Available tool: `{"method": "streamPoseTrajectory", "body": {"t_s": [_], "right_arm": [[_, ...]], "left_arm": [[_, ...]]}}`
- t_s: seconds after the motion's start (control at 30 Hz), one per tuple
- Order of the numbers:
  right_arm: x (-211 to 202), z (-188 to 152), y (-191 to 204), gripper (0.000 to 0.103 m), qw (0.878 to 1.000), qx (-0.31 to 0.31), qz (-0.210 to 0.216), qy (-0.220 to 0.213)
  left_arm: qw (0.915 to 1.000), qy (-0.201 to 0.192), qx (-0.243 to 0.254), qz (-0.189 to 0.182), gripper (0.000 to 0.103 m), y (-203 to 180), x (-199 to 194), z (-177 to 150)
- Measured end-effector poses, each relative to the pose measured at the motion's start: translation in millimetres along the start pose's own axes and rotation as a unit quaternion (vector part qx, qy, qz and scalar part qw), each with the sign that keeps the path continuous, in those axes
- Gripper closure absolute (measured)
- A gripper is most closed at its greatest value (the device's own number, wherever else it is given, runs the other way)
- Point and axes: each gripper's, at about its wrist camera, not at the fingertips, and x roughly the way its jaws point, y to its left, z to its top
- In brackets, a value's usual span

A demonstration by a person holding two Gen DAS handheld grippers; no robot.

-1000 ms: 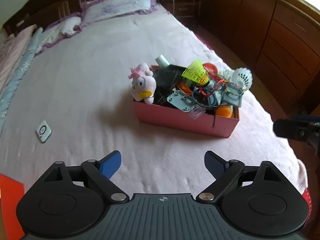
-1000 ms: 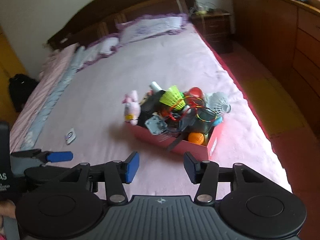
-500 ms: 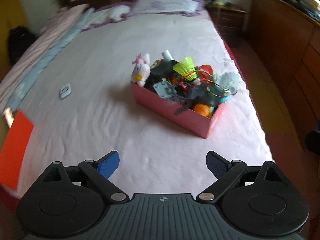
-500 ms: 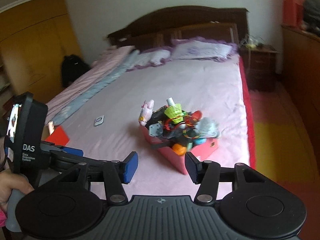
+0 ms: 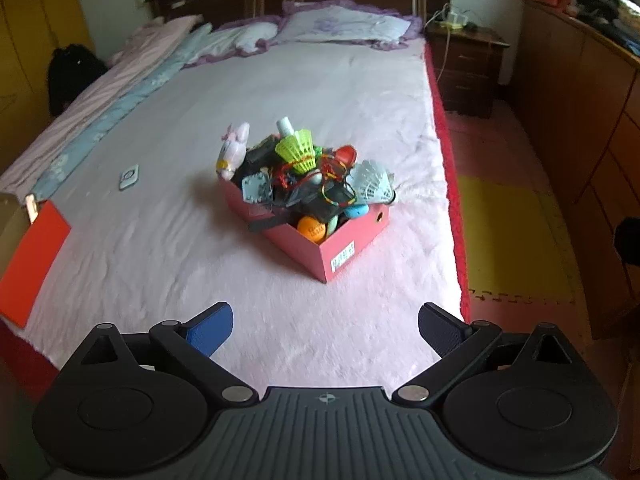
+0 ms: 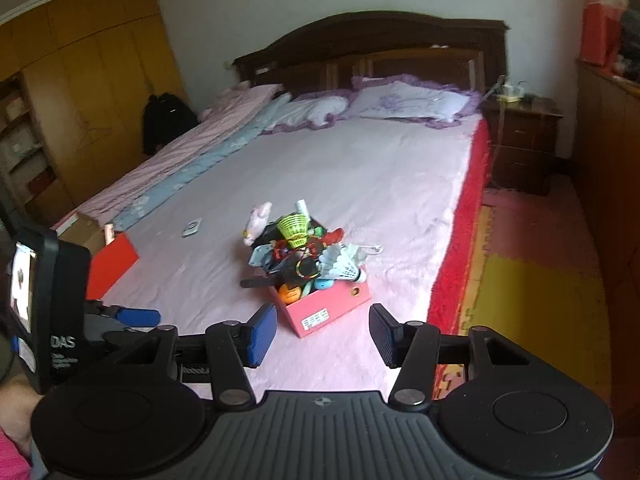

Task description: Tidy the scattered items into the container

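Note:
A pink cardboard box [image 5: 348,248] stands on the bed's pale pink blanket [image 5: 160,240], heaped with small items: a plush toy [image 5: 234,152], a green shuttlecock [image 5: 298,150], a white shuttlecock [image 5: 372,184] and an orange ball [image 5: 312,227]. A small white remote-like item [image 5: 129,177] lies alone on the blanket, left of the box. My left gripper [image 5: 325,326] hovers over the foot of the bed, well short of the box; its jaws are opening with nothing between them. My right gripper [image 6: 323,334] is open and empty, with the box [image 6: 320,316] beyond its fingertips.
A flat red lid-like sheet [image 5: 32,264] leans at the bed's left edge. Pillows [image 5: 344,26] and folded quilts lie near the headboard. A wooden nightstand [image 5: 466,68], dressers along the right wall and a yellow floor mat [image 5: 512,240] flank the bed. A hand holds the left gripper's handle [image 6: 60,320].
Both grippers have pulled back from the box toward the foot of the bed and rolled, so the box looks smaller and farther. The left jaws stand slightly wider.

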Motion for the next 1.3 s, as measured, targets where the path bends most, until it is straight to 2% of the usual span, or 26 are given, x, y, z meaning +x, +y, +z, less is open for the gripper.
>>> {"method": "streamPoseTrajectory", "body": {"t_s": [0.13,0.23,0.3,0.37,0.47,0.6,0.73,0.83,0.93,1.03,1.2,1.3], "right_arm": [[4.5,18.0,-26.7,0.049,0.999,-0.045,0.014,-0.003],[25.0,39.0,-53.9,0.049,0.997,-0.068,0.024,-0.003],[48.0,54.4,-71.9,0.049,0.997,-0.062,0.033,0.018],[66.6,72.0,-91.4,0.051,0.996,-0.062,0.046,0.05],[85.5,94.9,-113.3,0.051,0.992,-0.091,0.064,0.054],[120.1,123.6,-138.2,0.051,0.99,-0.093,0.08,0.075],[165.2,149.1,-152.4,0.051,0.981,-0.129,0.111,0.097],[214.2,163.7,-161.0,0.051,0.97,-0.16,0.138,0.117],[264.3,177.0,-172.5,0.051,0.958,-0.181,0.167,0.145],[313.1,181.2,-171.9,0.051,0.946,-0.202,0.178,0.178],[386.9,185.8,-158.6,0.051,0.933,-0.227,0.167,0.224],[425.2,179.2,-148.2,0.047,0.93,-0.239,0.158,0.231]], "left_arm": [[0.9994,-0.002,-0.021,0.027,0.003,-11.0,13.7,16.2],[0.9977,0.001,-0.047,0.049,0.003,-16.9,31.6,32.7],[0.9946,0.018,-0.074,0.07,0.003,-20.8,43.0,44.9],[0.9923,0.026,-0.098,0.071,0.003,-23.2,52.7,57.3],[0.9888,0.032,-0.123,0.078,0.003,-27.4,64.2,77.1],[0.9834,0.036,-0.15,0.095,0.002,-33.5,75.8,103.3],[0.9758,0.04,-0.182,0.114,0.001,-38.3,86.8,121.4],[0.9658,0.043,-0.212,0.144,0.001,-41.8,97.4,129.5],[0.9532,0.046,-0.241,0.177,0.001,-45.1,108.6,136.7],[0.9342,0.082,-0.279,0.206,0.001,-43.1,121.5,143.5],[0.9296,0.087,-0.303,0.192,0.001,-30.5,132.8,151.4],[0.9288,0.092,-0.305,0.19,0.001,-13.8,153.0,155.2]]}}
